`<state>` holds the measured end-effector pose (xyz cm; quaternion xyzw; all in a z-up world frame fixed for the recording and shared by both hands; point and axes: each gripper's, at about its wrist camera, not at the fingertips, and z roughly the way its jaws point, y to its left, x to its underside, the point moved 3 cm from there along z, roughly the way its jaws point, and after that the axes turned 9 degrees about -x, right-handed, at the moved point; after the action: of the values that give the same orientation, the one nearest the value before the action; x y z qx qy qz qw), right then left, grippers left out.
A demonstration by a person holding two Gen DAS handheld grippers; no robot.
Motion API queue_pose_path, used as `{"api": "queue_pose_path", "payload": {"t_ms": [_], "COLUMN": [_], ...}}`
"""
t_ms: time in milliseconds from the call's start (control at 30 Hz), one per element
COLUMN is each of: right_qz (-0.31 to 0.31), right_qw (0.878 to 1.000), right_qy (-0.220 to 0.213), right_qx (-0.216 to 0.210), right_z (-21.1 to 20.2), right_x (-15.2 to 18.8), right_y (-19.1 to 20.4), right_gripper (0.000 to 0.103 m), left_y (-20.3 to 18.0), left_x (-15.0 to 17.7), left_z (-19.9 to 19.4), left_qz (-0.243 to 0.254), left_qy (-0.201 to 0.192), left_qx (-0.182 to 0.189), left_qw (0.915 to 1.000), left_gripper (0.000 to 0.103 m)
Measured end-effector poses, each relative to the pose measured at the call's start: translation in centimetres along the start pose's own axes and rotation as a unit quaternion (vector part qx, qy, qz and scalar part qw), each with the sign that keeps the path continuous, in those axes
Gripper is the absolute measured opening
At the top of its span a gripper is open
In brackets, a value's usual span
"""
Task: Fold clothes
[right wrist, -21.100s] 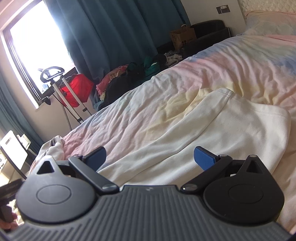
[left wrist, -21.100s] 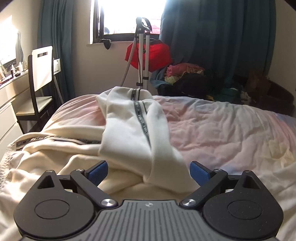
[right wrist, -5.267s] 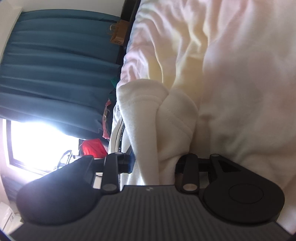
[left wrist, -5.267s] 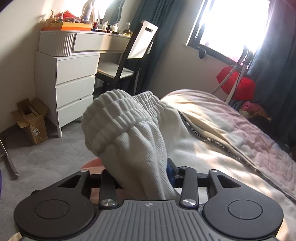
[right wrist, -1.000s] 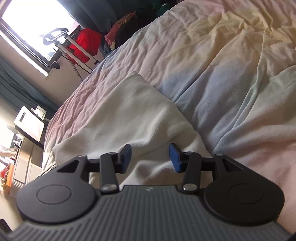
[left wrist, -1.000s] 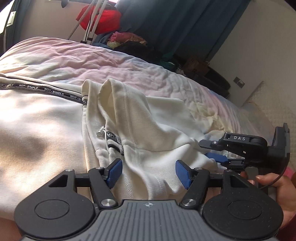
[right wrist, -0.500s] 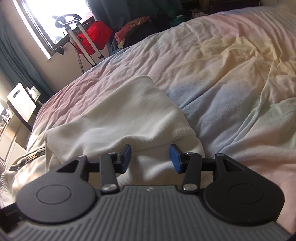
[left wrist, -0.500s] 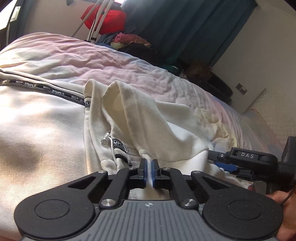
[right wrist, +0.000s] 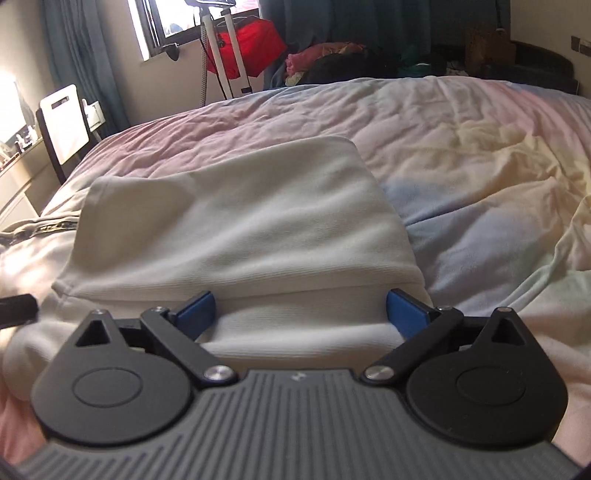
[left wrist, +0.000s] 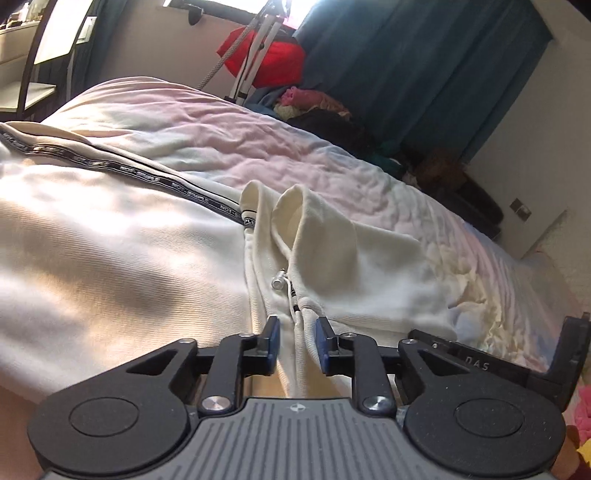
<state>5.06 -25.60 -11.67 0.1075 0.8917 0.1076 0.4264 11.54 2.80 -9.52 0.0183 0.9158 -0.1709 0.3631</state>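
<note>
Fingers of the left gripper stand a little apart, with a fold of the cream hoodie between the blue pads; the pads do not squeeze it. Just ahead of them lies a white drawstring with a silver metal tip, and past that the hood stands up in two soft bumps. To the left of this gripper the hoodie's body spreads flat, and a black strip with white letters runs along its far edge. To the right, very close, is the black body of the right gripper, seen from the side. In the right wrist view that gripper's fingers are spread wide and hold nothing; a thick folded edge of the hoodie lies between them, and the rest of that fold stretches away in front. All of this lies on a bed with a wrinkled pink, blue and yellow duvet. Far ahead stand a white metal stand with a red bag behind it, a heap of clothes, dark teal curtains and a window. Far to the left is a chair with a white back.
</note>
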Motion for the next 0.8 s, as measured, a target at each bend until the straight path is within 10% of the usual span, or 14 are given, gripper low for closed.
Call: {"api": "queue_pose_path", "payload": {"t_ms": [133,333,667,800], "right_qz": [0.005,-0.001,-0.003,0.001], "right_qw": [1.000,1.000,1.000,1.000], "right_qy": [0.000,0.001,0.001,-0.003], "right_qx": [0.000,0.006,0.016,0.022], "right_z": [-0.5,-1.4,-1.2,-1.1], "right_x": [0.1,0.4,0.5,0.2], "right_y": [-0.1,0.1,0.5,0.6], "right_gripper": [0.100,0.100,0.100,0.100], "left_y": [3.2,11.8,23.1,24.2], "left_x": [0.2,0.5,-1.3,-1.0], "left_z": [-3.8,-7.0,-4.3,-3.6], "left_qz": [-0.048,-0.237,-0.447,-0.474], "left_qy": [-0.010,0.002,-0.017,-0.056], "left_qx": [-0.030,-0.064,-0.039,-0.089], "left_qw": [0.9983,0.9695,0.8936,0.8743], "left_gripper": [0.082,0.091,0.087,0.051]}}
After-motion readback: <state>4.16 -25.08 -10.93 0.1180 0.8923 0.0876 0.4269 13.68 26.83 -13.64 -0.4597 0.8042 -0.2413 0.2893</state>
